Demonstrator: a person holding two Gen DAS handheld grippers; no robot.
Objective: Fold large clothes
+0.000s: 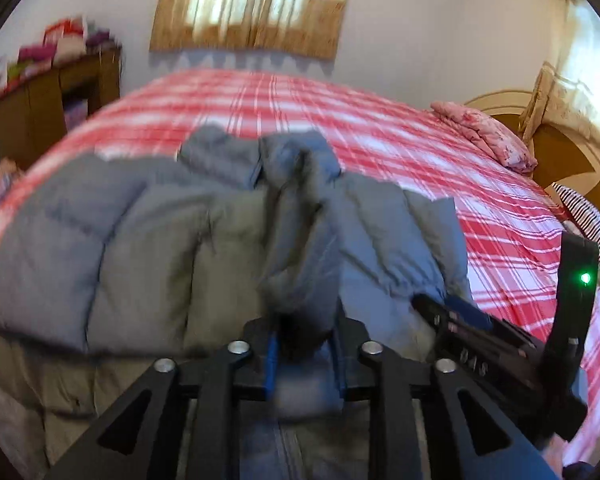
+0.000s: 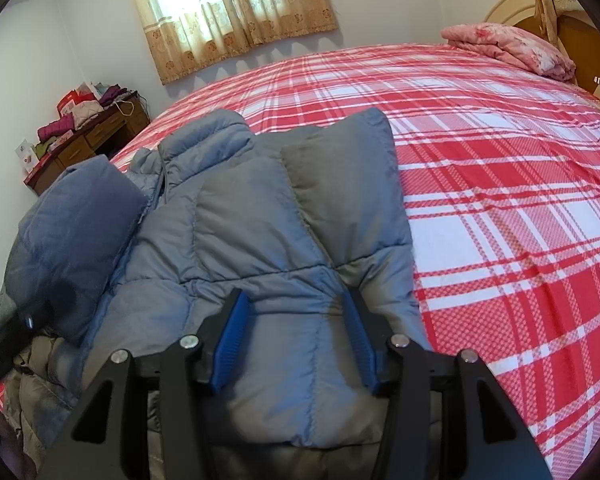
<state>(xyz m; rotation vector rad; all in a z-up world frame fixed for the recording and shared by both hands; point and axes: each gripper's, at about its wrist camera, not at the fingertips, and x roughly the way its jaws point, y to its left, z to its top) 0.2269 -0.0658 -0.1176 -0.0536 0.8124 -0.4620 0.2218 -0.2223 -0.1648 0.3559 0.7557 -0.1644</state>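
One grey-blue puffer jacket [image 2: 260, 216] lies along the near edge of the bed [image 2: 500, 200], collar toward the window, its long axis running away from both claws. The left claw [image 1: 304, 344] has a bunched sleeve between its blue pads, though motion blur hides whether they press on it. The right claw [image 2: 296, 344] is closed on the folded-over right side. One jacket, two claws, one folded pink quilt [image 2: 508, 50] at the headboard end.

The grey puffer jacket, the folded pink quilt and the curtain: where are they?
Grey puffer jacket [image 2: 260, 216]: right wrist view, quilted panel.
Folded pink quilt [image 2: 512, 50]: right wrist view, top fold.
Curtain [image 2: 236, 12]: right wrist view, middle.
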